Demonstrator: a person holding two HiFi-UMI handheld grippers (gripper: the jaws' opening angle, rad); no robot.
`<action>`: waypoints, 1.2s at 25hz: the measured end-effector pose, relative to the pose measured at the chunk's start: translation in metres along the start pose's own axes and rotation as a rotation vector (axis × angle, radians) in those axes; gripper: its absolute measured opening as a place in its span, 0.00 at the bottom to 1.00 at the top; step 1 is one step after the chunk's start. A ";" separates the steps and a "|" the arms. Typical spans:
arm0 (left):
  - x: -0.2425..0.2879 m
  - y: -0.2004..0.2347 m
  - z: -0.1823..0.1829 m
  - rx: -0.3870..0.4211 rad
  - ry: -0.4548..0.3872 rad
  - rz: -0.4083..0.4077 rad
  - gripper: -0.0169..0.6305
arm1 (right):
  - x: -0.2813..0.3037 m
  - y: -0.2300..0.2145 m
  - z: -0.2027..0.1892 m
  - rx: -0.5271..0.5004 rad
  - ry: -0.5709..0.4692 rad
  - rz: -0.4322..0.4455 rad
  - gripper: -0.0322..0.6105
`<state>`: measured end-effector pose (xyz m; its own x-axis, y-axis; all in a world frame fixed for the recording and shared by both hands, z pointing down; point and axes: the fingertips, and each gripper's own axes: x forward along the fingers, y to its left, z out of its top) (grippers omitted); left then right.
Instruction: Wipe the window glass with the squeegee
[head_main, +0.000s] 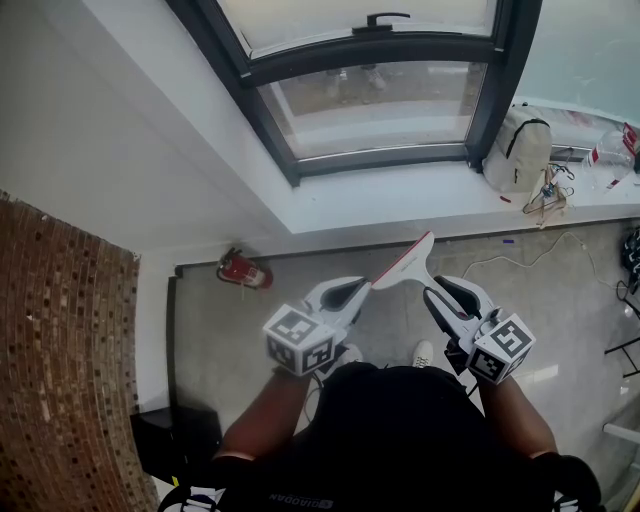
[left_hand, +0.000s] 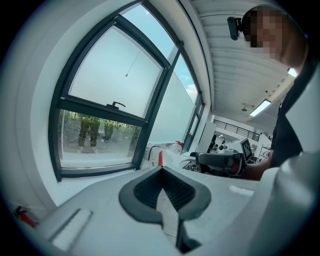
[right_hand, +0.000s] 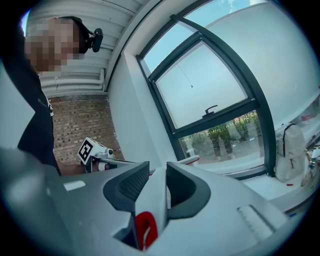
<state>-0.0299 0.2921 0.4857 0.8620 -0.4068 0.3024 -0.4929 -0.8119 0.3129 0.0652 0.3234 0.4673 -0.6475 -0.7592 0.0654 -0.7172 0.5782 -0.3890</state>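
A white squeegee (head_main: 405, 262) with a red blade edge points up toward the window from waist height. My right gripper (head_main: 432, 293) is shut on its handle; in the right gripper view the white handle (right_hand: 159, 200) with its red loop sits between the jaws (right_hand: 157, 172). To the left, my left gripper (head_main: 364, 284) has its tips together just beside the blade's lower end, holding nothing; its pads (left_hand: 161, 169) meet at the front. The window glass (head_main: 375, 105) in a dark frame is ahead, above the white sill (head_main: 400, 205). Both grippers hang well short of the glass.
On the sill's right stand a white backpack (head_main: 517, 148), hangers (head_main: 545, 200) and a plastic bottle (head_main: 610, 155). A red fire extinguisher (head_main: 245, 270) lies at the wall's foot. A brick wall (head_main: 60, 350) rises on the left. A cable (head_main: 520, 255) runs over the floor.
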 end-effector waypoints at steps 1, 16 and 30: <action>0.001 0.000 0.000 0.002 -0.001 -0.001 0.03 | 0.000 -0.001 -0.001 -0.002 0.005 -0.004 0.25; 0.027 -0.019 0.008 0.011 -0.020 0.010 0.03 | -0.028 -0.029 0.007 0.019 -0.002 -0.018 0.25; 0.081 -0.037 -0.018 -0.052 -0.019 0.114 0.03 | -0.072 -0.101 -0.007 0.073 0.038 0.001 0.25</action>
<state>0.0555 0.2968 0.5150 0.8016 -0.5039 0.3217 -0.5932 -0.7371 0.3237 0.1823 0.3219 0.5085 -0.6588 -0.7457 0.0995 -0.6965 0.5545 -0.4554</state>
